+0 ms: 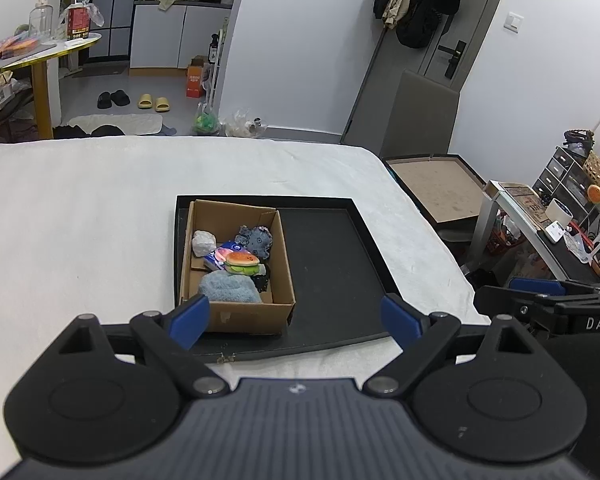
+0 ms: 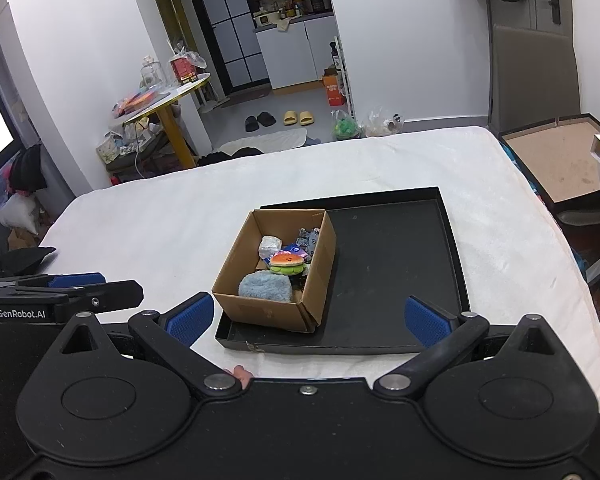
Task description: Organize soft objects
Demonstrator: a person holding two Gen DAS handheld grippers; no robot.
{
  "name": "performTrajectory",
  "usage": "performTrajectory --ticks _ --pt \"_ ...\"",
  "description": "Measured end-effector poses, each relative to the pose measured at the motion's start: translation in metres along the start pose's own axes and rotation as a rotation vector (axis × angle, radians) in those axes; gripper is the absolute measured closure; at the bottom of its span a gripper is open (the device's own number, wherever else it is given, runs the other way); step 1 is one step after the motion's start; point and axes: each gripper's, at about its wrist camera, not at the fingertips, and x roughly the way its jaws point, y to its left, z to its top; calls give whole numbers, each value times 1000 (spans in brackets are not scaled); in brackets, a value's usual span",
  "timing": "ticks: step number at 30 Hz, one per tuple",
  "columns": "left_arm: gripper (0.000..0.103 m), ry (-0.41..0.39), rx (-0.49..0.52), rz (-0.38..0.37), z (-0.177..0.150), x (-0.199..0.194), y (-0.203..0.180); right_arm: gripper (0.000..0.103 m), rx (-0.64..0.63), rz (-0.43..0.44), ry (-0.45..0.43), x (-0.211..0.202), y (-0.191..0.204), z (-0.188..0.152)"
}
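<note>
You are holding both tools back from the work, and by the look of it the sorting is finished or close to it. Your left gripper (image 1: 296, 320) is standing wide with nothing between its blue pads, and your right gripper (image 2: 308, 320) is standing just as wide and equally bare. Both are pointing down toward the black tray (image 1: 332, 264) lying on the white bedcover (image 1: 80, 220).

In the left wrist view the cardboard box (image 1: 276, 268) is sitting in the tray's 9 o'clock half, and it is carrying every soft item you can see. Inside it, the fluffy blue cloth (image 1: 228, 288) is lying at 6 o'clock, the burger plush (image 1: 242, 263) is resting near the centre, the grey plush (image 1: 256, 238) is sitting at 1 o'clock, and the white crumpled piece (image 1: 203, 242) is lying at 10 o'clock. A blue packet (image 1: 230, 249) is peeking out under the burger; something dark at 4 o'clock is too hidden to name.

The tray's 3 o'clock half is lying bare, and no loose soft thing is showing on the bedcover. You are probably only checking now.
</note>
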Motion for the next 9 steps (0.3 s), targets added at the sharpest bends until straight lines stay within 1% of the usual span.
performTrajectory --ticks 9 --pt "11 -4 -1 2 -1 1 1 0 10 6 -1 0 1 -1"
